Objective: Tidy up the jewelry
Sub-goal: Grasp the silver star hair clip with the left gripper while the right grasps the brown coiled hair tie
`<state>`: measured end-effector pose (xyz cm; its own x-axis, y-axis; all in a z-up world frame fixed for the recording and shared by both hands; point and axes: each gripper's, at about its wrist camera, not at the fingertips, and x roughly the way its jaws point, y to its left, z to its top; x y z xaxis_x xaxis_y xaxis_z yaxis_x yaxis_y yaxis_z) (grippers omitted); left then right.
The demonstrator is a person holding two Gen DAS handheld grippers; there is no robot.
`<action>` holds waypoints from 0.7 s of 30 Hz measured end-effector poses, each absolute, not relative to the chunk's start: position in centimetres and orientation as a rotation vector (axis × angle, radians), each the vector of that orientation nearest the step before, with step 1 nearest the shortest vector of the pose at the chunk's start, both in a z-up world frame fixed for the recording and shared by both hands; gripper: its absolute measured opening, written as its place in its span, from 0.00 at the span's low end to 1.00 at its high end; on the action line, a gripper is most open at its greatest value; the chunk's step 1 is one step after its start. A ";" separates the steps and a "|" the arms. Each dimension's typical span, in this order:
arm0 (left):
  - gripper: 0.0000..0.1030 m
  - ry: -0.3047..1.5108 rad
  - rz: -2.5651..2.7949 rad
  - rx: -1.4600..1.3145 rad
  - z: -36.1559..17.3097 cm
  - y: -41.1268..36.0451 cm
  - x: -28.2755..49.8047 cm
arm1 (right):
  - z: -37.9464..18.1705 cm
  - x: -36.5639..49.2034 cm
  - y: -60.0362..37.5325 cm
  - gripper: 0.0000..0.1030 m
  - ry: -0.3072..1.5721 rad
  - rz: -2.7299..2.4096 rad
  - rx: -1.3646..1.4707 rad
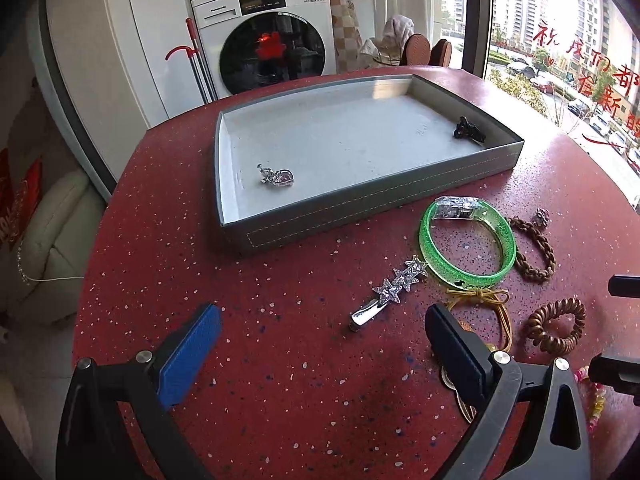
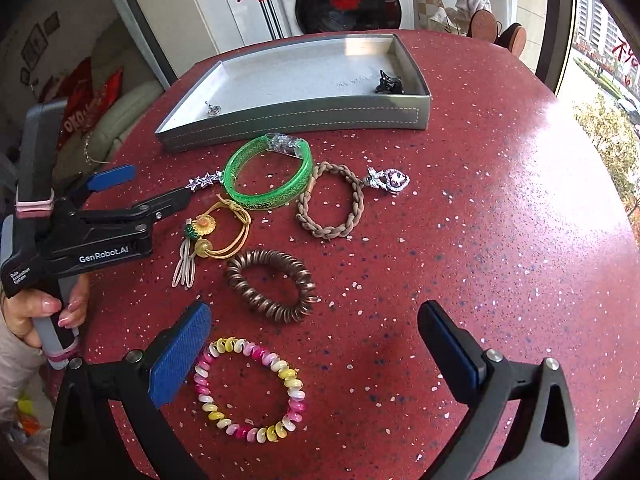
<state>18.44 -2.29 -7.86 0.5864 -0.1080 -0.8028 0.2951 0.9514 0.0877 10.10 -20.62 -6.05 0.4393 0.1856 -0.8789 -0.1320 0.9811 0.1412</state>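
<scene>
Left wrist view: round red speckled bench (image 1: 240,360) carries a shallow grey rectangular tray (image 1: 360,204) holding a silver pendant (image 1: 276,176) and a black clip (image 1: 468,127). Before the tray lie a green glitter bangle (image 1: 468,240), a braided brown hair tie (image 2: 332,204) and a silver star hair clip (image 1: 384,294). Left gripper (image 1: 320,332) and right gripper (image 2: 316,340) both hover with jaws wide apart, holding nothing.

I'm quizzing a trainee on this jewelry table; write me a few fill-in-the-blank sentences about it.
1. The gray tray holds ____ items.
2. The bangle is colored ____.
3. The star hair clip lies ____ the tray.
4. Both the left hand-held gripper and right hand-held gripper are ____.

Missing: two; green; outside; open
</scene>
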 end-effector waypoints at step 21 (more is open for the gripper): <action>0.83 0.936 -0.315 0.295 -8.5 -4.1 19.3 | -7.0 11.4 -18.7 0.24 1.122 0.170 -0.031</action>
